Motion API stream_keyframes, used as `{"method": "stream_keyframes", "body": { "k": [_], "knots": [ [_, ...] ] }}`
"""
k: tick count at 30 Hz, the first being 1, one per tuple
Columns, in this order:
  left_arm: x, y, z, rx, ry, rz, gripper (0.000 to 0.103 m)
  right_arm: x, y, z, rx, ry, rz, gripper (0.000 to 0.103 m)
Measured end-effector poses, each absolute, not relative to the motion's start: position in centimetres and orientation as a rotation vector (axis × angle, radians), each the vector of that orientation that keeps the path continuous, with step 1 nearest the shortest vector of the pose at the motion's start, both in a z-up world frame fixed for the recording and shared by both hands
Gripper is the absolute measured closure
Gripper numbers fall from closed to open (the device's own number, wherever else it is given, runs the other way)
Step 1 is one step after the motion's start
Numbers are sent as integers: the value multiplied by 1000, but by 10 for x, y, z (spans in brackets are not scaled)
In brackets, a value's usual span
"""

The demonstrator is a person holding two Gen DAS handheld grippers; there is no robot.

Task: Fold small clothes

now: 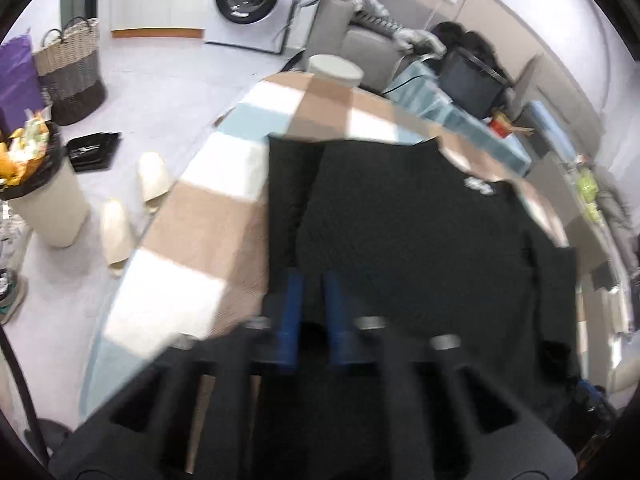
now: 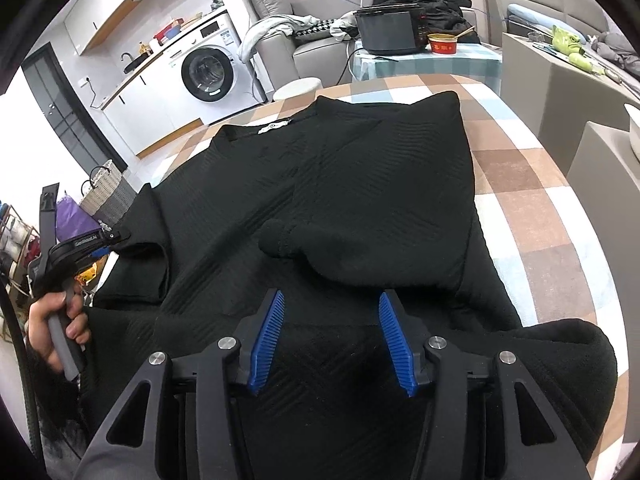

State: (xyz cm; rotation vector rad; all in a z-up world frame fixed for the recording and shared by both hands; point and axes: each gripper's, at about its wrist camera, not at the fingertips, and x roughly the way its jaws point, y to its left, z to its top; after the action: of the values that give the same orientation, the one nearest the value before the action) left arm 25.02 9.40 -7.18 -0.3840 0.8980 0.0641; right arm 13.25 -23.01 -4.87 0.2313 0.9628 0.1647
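Observation:
A black knit sweater (image 2: 320, 200) lies spread on a checked tablecloth (image 2: 532, 208), with its right sleeve folded across the body and a white label at the collar. My right gripper (image 2: 331, 320) is open and empty just above the sweater's near hem. My left gripper (image 1: 314, 292) is blurred, its blue pads close together on the sweater's (image 1: 400, 220) left edge; the cloth seems pinched between them. In the right wrist view the left gripper (image 2: 106, 242) is at the sweater's left sleeve, held by a hand.
The table's left edge drops to a floor with slippers (image 1: 152, 176), a full bin (image 1: 44, 192) and a woven basket (image 1: 72, 72). A washing machine (image 2: 208, 68), a sofa with clothes and a black cooker (image 2: 390, 30) stand behind.

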Motion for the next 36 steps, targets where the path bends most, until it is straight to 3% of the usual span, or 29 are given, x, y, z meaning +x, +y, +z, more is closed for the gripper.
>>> {"method": "stream_keyframes", "body": {
  "k": [6,8,9,10,23,31,34,36],
  "knots": [
    [272,34,-16,-298,746,-127,97,133,-230,-44,215,956,157,52],
    [269,22,-9,-260,737,-150,69,132,-231,-41,207,954,149,52],
    [266,20,-9,-255,745,-162,39,129,-232,-38,203,948,147,52],
    [260,22,-10,-265,736,-159,31,127,-234,-36,200,940,144,52],
    [190,79,-51,-313,842,40,30,127,-260,-36,183,926,88,52],
    [155,96,-69,-335,861,76,30,173,-223,-43,234,901,179,53],
    [147,95,-69,-314,861,79,30,187,-204,-63,184,984,205,68],
    [139,96,-67,-287,860,91,30,184,-195,-75,138,1067,229,71]
  ]
}}
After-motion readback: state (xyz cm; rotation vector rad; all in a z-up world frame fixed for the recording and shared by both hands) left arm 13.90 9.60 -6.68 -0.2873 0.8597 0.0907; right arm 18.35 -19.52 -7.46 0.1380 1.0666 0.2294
